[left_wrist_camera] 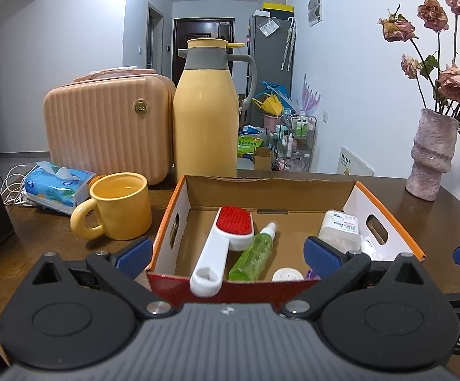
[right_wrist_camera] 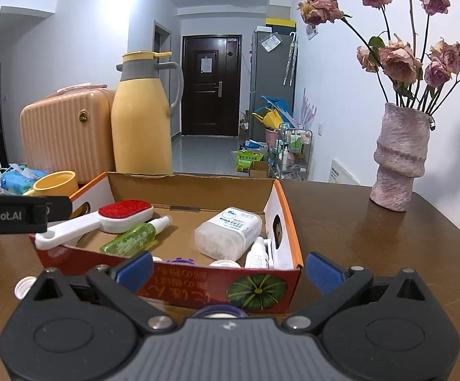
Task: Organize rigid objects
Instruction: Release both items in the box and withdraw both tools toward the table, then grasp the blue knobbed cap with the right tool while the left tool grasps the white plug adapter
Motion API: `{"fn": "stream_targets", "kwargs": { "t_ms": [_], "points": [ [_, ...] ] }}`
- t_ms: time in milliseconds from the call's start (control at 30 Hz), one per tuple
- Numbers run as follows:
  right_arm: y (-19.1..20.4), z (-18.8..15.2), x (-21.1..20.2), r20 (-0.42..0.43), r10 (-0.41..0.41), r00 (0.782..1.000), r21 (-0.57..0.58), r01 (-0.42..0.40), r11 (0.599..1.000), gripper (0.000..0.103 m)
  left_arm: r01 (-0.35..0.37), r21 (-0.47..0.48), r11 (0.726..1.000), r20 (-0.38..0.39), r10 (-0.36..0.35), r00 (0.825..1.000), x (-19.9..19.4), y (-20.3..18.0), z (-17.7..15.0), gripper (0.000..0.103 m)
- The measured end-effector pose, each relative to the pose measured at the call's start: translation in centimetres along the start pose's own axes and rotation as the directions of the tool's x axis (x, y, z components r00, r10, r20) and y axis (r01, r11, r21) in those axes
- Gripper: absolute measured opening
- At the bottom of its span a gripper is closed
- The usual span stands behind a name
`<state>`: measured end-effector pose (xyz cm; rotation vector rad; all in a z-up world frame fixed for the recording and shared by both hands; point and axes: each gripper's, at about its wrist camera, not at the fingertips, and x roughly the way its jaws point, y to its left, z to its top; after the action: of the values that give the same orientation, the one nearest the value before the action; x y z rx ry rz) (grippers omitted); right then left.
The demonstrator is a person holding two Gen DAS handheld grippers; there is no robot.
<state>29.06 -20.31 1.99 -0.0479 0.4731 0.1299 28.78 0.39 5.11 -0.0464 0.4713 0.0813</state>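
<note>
Cardboard box (left_wrist_camera: 385, 214) on the brown table (right_wrist_camera: 388, 238) holds a red-faced lint brush (left_wrist_camera: 220, 241) with its handle over the front wall, a green spray bottle (left_wrist_camera: 255, 254), a cotton-swab tub (right_wrist_camera: 230, 233) and a small white bottle (right_wrist_camera: 256, 255); only the right view shows the pumpkin print (right_wrist_camera: 256, 289) and "nRobot.AI"; other print is perhaps Chinese; left gripper (left_wrist_camera: 226, 254) and right gripper (right_wrist_camera: 228, 268) both gape wide, empty.

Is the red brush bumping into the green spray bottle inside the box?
Touching. In the left wrist view the lint brush head rests against the green spray bottle, no gap between them; the right wrist view shows the same.
</note>
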Motion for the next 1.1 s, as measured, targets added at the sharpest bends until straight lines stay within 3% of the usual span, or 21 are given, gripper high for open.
{"fn": "stream_targets", "kwargs": {
  "t_ms": [500,1100],
  "points": [
    [1.1,-2.3,-3.7,-0.031,0.017,0.999,-0.023,-0.018,1.000,0.103,0.001,0.011,1.000,-0.057,-0.001,0.998,-3.2,1.3,-2.9,0.103],
    [2.7,-5.4,-3.8,-0.145,0.062,0.987,-0.029,-0.067,0.997,0.103,0.021,0.032,0.999,-0.166,-0.015,0.986,-3.7,2.5,-6.6,0.103]
  ]
}}
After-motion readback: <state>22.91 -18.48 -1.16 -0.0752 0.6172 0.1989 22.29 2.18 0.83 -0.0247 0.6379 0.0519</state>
